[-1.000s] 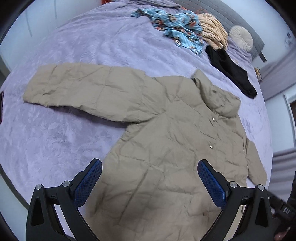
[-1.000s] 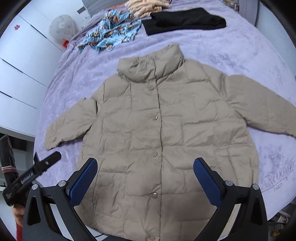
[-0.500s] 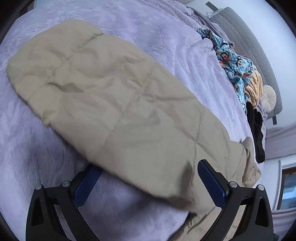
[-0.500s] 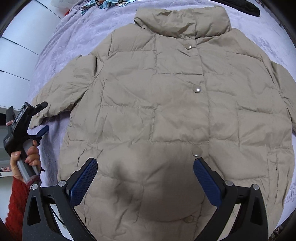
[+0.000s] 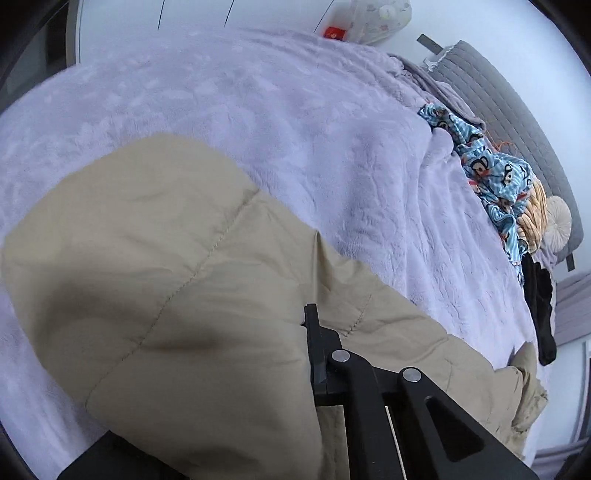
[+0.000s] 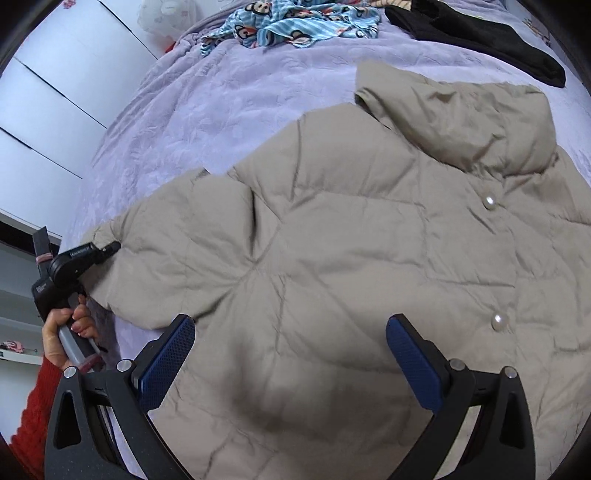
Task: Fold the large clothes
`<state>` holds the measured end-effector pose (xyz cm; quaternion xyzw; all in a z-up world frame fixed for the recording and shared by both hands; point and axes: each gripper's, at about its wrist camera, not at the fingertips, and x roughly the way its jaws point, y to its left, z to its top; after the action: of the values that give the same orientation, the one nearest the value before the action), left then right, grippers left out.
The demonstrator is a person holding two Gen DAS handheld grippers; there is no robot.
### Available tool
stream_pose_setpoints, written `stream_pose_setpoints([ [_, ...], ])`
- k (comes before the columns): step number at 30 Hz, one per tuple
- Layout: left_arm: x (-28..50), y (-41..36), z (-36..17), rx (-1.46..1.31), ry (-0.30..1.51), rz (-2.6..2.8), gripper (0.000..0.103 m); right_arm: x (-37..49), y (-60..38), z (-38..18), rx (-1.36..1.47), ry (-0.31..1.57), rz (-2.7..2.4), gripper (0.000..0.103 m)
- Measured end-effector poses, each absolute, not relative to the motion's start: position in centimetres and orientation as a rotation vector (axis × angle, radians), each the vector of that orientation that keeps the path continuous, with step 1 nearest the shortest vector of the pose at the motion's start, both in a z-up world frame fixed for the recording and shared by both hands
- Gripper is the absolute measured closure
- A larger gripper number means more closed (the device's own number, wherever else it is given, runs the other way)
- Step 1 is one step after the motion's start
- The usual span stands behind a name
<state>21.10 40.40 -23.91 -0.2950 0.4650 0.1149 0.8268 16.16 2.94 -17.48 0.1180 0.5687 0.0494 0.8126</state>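
Both tongs had dropped closer to the bed since the earlier frames, and my left tongs [image 5: 314, 354], wide apart then, had clamped on the cuff end of the sleeve [image 5: 155, 280]. My right tongs [image 6: 291, 354] hung open and empty over the left front of the beige puffer jacket [image 6: 369, 258], which lay flat, snaps up, across the lilac bedspread [image 6: 207, 110]. I judged the jacket light, soft and slippery, best pinched at cuffs, hem or seams. A blue printed garment [image 6: 295, 22] and a black one [image 6: 480, 33] lay at the far end; white cupboards [image 6: 55, 110] stood at left.
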Motion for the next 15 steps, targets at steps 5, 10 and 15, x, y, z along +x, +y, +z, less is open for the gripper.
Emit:
stream_pose_setpoints([
  [5, 20.7, 39.1, -18.6, -0.489, 0.907, 0.189, 0.094, 18.8, 6.2, -19.0, 0.318, 1.200, 0.211, 0.081],
  [10, 20.0, 35.6, -13.0, -0.384, 0.819, 0.068, 0.094, 19.8, 8.7, -23.6, 0.427, 1.258, 0.301, 0.084],
  [15, 19.7, 28.6, -8.4, -0.302, 0.748, -0.100, 0.095, 20.4, 9.2, -26.0, 0.452, 1.284, 0.314, 0.084],
])
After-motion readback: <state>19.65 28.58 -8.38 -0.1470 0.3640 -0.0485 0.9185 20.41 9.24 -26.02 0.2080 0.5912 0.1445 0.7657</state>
